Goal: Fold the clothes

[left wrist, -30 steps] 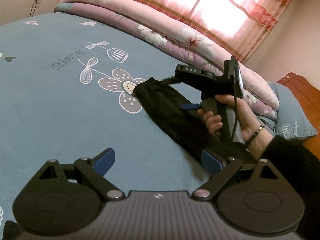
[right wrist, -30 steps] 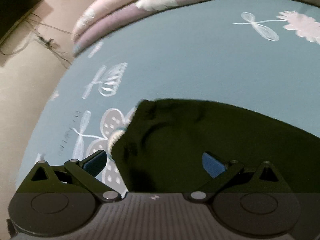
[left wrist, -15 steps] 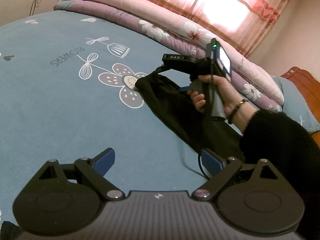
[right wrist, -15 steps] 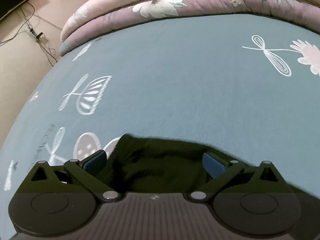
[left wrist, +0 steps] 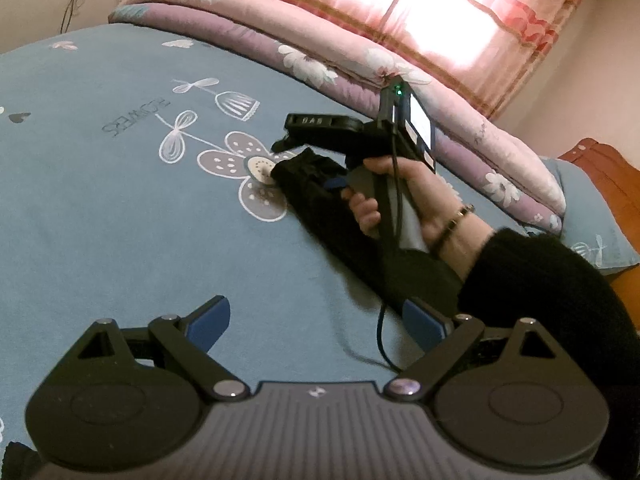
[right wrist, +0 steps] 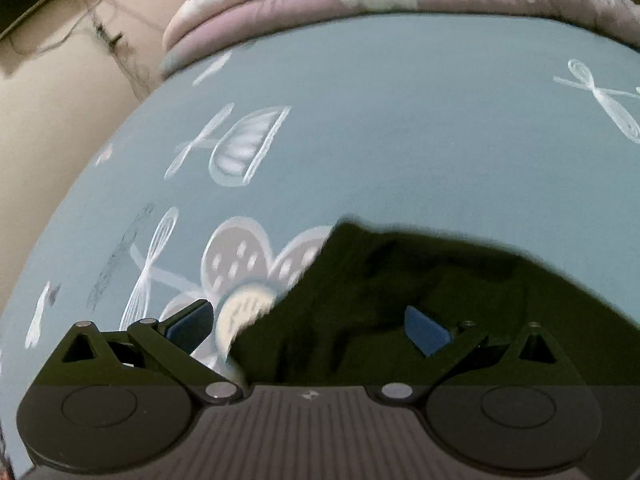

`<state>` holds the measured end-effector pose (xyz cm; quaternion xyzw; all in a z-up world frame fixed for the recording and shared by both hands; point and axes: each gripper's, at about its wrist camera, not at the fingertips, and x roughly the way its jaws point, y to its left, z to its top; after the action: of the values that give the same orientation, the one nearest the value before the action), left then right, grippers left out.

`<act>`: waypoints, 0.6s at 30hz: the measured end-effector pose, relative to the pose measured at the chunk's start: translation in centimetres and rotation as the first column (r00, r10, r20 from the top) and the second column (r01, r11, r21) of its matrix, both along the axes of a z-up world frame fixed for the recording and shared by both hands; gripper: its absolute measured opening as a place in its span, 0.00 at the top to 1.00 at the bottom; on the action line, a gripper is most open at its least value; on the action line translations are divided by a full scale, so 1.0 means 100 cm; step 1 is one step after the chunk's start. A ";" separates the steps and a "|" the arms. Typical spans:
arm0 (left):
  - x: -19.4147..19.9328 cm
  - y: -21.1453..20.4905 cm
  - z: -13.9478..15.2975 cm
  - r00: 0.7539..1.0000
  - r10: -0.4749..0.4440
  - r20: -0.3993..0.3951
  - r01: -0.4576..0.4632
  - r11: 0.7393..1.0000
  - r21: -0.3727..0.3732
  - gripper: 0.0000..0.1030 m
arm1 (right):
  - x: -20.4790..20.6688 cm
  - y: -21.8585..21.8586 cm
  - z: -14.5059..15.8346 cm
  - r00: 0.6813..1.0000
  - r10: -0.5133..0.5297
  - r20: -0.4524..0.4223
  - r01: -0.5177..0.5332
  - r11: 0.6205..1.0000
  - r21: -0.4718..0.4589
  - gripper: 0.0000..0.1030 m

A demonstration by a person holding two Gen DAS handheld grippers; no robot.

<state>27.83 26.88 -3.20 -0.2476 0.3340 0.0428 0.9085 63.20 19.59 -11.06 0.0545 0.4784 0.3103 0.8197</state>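
My right gripper [right wrist: 308, 326] hangs wide apart over the black garment [left wrist: 320, 200] end at 12 o'clock; left gripper [left wrist: 316, 320] apart too. I'd pinch both layers squarely.

Black garment [left wrist: 320, 204] is folded into a long narrow strip, lying flat on the blue sheet [left wrist: 120, 220]. It runs diagonally, the far end bunched up a bit and sitting right on the printed flower's [left wrist: 256, 168] cream centre.
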 end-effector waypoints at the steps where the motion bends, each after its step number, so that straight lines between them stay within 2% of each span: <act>1: 0.000 0.001 0.000 1.000 0.003 -0.002 -0.003 1.000 -0.001 0.09 | 0.005 0.000 0.001 1.000 -0.010 0.011 0.010 1.000 -0.001 0.00; 4: -0.002 0.001 0.001 1.000 0.003 0.006 -0.003 1.000 -0.003 0.09 | 0.004 -0.005 0.008 0.999 -0.039 -0.004 0.039 0.999 0.004 0.00; 9: -0.007 0.001 0.006 1.000 -0.001 0.026 0.001 1.000 -0.009 0.09 | -0.029 -0.025 0.025 0.999 0.027 -0.042 -0.026 1.000 0.014 0.00; 13: -0.008 0.001 0.008 0.999 -0.001 0.033 0.002 1.000 -0.009 0.09 | -0.050 -0.032 0.019 0.995 0.078 -0.055 -0.079 0.997 -0.015 0.00; 16: -0.007 0.000 0.008 0.999 -0.005 0.033 0.005 1.000 -0.006 0.09 | -0.044 -0.022 0.006 0.994 0.068 -0.089 -0.070 0.997 -0.018 0.00; 18: -0.005 0.000 0.008 0.999 -0.007 0.033 0.007 1.000 -0.005 0.09 | -0.038 -0.010 0.003 0.996 0.059 -0.073 -0.060 0.998 -0.013 0.00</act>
<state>27.29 26.86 -2.42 -0.2495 0.3201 0.0347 0.9133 59.43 18.62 -10.79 0.0452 0.5115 0.3288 0.7926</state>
